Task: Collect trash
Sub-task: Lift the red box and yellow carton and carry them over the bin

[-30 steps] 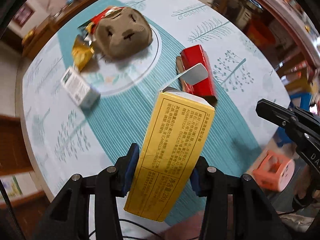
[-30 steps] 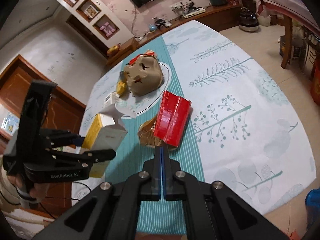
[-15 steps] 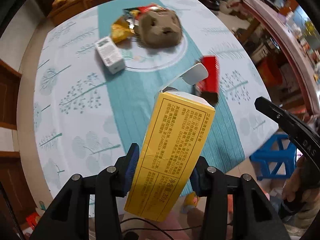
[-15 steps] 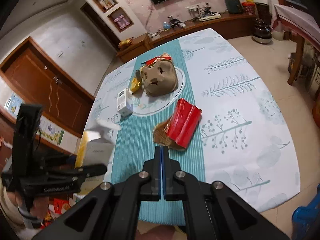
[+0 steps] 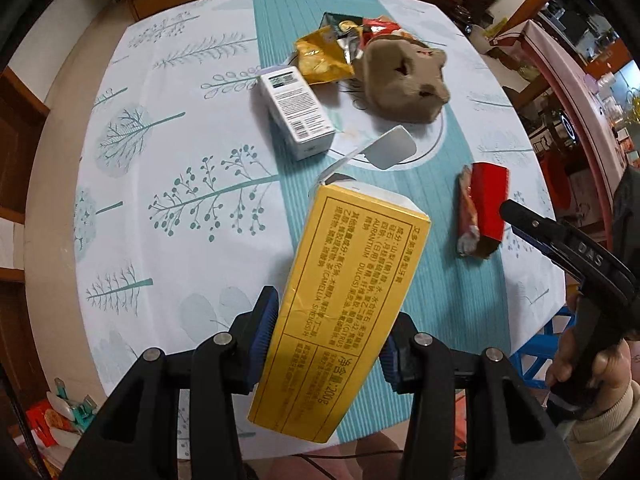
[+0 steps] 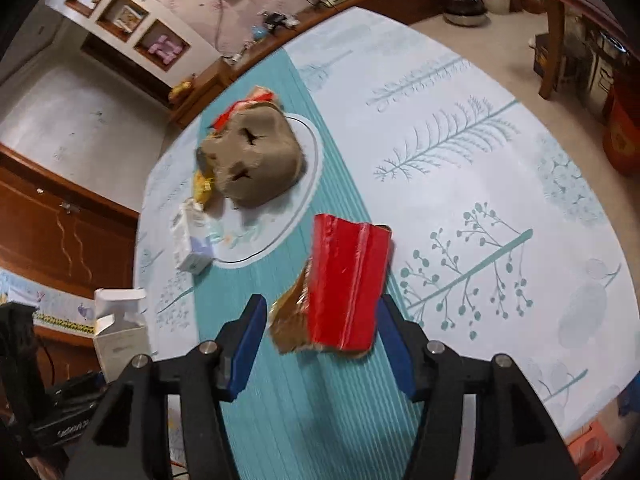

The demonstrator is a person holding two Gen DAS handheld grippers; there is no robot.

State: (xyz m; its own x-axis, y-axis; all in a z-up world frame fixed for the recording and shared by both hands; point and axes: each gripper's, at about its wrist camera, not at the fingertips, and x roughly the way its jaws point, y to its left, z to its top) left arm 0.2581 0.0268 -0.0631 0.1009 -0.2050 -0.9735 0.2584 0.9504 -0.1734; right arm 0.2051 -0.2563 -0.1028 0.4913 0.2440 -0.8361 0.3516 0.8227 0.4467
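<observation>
Evidently mid-collection. Clamped at a middling width in the left tongs [image 5: 328, 336]: a tall yellow printed cardboard carton [image 5: 352, 304], gripped by its long sides near the lower end, with the opened white flap pointing toward frame centre. Held clear above the round desk with the white tree-print cloth and teal stripe [image 5: 160, 140], presumably so that one piece stays secured while the other hand fetches the next.

Just opened wide, in the right wrist view: the right tongs [image 6: 322, 320], pointed down at a flattened glossy red cardboard sleeve [image 6: 348, 284] lying at lower centre on the teal stripe, partly over a crumpled brown-gold foil wrapper [image 6: 292, 324]. Sleeve framed between the jaws, pads not pressing on it; probably spread that far to take its full width. Whether already down at its level, hard to tell. At the right edge of the left wrist view, a hand [image 5: 588, 364] around the handle of those tongs.

Counted, in the left wrist view:
- one yellow carton, held
- one red sleeve, right of centre
- one foil wrapper under it
- one white printed box [image 5: 296, 110], upper centre
- one grey-brown moulded pulp tray [image 5: 404, 80], upside down, upper right
- one gold crinkled foil bag [image 5: 320, 60] at the top
- beside it at least one red-and-silver wrapper [image 5: 376, 28]; exact number unclear

Two tongs; six or so pieces left on the desk.
</observation>
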